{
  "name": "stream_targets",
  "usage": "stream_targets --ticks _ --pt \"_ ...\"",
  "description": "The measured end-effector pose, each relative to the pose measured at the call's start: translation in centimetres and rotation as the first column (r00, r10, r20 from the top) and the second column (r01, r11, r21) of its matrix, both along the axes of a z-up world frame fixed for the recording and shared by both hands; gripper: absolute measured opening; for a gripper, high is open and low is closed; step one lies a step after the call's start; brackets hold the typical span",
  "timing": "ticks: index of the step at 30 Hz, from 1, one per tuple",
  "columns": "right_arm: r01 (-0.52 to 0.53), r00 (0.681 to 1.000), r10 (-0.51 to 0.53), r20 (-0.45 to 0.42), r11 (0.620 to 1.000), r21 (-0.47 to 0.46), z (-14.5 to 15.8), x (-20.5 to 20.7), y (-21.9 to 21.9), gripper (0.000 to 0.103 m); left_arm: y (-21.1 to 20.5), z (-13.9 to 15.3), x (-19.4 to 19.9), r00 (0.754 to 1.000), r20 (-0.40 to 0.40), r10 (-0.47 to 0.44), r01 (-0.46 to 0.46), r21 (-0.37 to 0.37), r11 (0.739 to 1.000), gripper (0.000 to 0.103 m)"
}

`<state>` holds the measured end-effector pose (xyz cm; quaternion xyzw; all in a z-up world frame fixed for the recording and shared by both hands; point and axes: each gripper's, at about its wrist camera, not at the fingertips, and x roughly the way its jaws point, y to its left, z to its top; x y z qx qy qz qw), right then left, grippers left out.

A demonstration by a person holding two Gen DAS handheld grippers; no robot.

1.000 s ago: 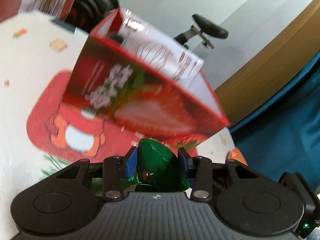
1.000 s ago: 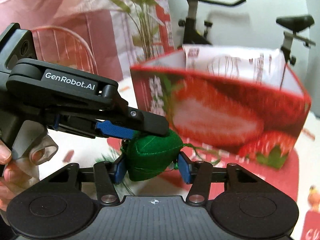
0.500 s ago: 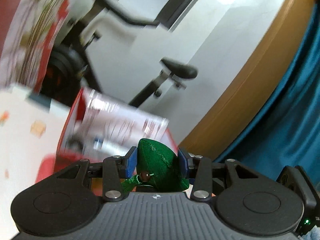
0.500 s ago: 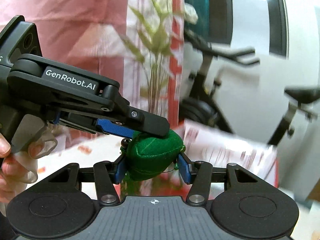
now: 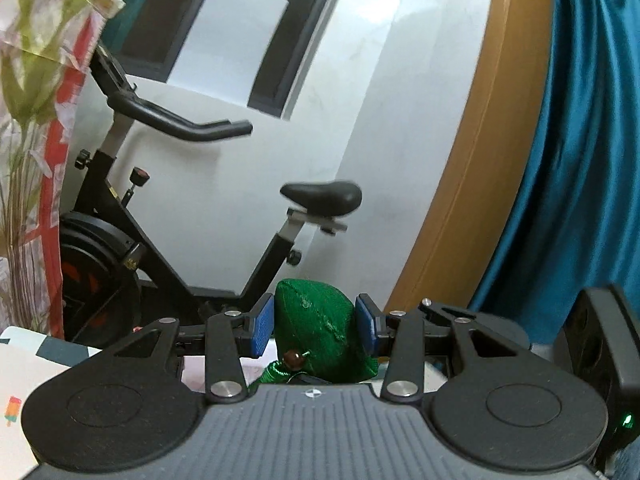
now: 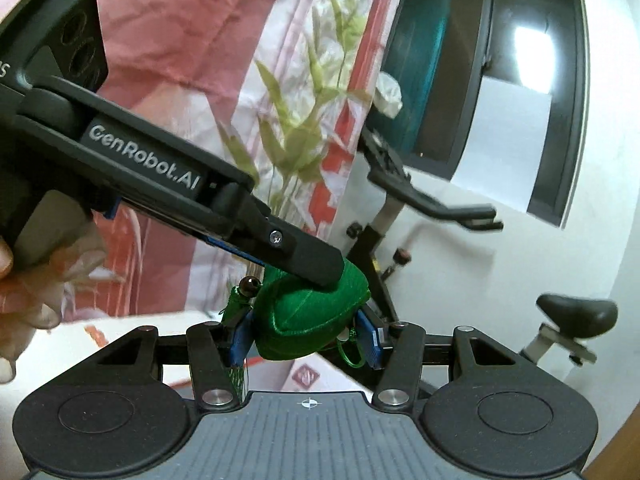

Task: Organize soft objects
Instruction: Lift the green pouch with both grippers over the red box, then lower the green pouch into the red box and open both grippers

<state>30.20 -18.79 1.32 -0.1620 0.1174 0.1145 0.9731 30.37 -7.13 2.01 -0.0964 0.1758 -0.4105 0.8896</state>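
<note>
Both sets of jaws are clamped on the same thing: your left gripper (image 5: 315,329) has its blue pads (image 5: 262,330) pressed against the two flanks of the green stuffed pouch (image 5: 320,332), and your right gripper (image 6: 306,338) pinches that same pouch (image 6: 310,320) from its own side. In the right wrist view the left gripper (image 6: 316,270) reaches in from the upper left, its black finger lying across the top of the pouch, so the two tools cross over it and crowd each other closely. A dark bead (image 6: 249,285) on a green cord with a tassel (image 6: 236,364) hangs off the pouch's left end, just beside your right gripper's left pad; the left wrist view shows the bead (image 5: 293,357) low on the pouch's near side.

You are holding the pouch up in the air, touching nothing but the pads. Directly beyond it stands a black exercise bike (image 5: 120,240), its saddle (image 5: 322,197) and handlebar (image 5: 180,122) above the pouch. A curtain printed with green leaves and red bands (image 6: 304,92) hangs to the left, a teal curtain (image 5: 580,140) and a wooden frame (image 5: 472,160) to the right. A corner of the white printed table cover (image 5: 24,380) shows low on the left. Your hand (image 6: 16,300) is at the far left edge, blurred.
</note>
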Motion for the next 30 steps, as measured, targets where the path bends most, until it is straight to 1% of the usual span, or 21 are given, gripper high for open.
stream_targets --ticks 2,4,9,14,17,23,27,30 --pt "0.012 0.999 -0.012 -0.035 1.0 0.001 -1.6 0.7 0.0 0.049 -0.7 -1.3 0.3 1.0 0.01 -0.014 0.013 0.046 0.999 0.046" --pt "0.022 0.997 -0.022 -0.069 1.0 0.0 -3.3 1.4 -0.1 0.049 -0.9 -2.7 0.5 1.0 0.001 -0.018 0.018 0.084 0.996 0.046" --pt "0.038 0.988 -0.036 -0.152 0.999 0.011 -6.9 3.1 -0.7 0.049 -1.6 -6.3 2.7 0.996 -0.087 -0.029 0.039 0.114 0.993 0.046" --pt "0.08 0.975 -0.07 -0.213 0.996 0.038 -9.5 4.6 -1.4 0.049 -2.6 -8.5 4.6 0.991 -0.129 -0.04 0.06 0.154 0.986 0.046" --pt "0.104 0.968 -0.091 -0.235 0.994 0.04 -10.8 5.1 -2.0 0.049 -3.1 -9.2 5.5 0.988 -0.152 -0.041 0.066 0.163 0.984 0.046" --pt "0.177 0.946 -0.143 -0.291 0.98 0.092 -12.3 5.8 -3.6 0.049 -4.2 -10.3 6.6 0.983 -0.181 -0.02 0.051 0.166 0.985 0.046" --pt "0.27 0.917 -0.204 -0.343 0.95 0.155 -13.0 6.4 -5.4 0.049 -3.9 -10.5 6.9 0.985 -0.173 0.025 0.009 0.189 0.982 0.046" --pt "0.333 0.893 -0.262 -0.365 0.932 0.145 -13.4 6.6 -6.4 0.05 -3.6 -10.7 7.2 0.984 -0.172 0.056 -0.02 0.206 0.978 0.047"
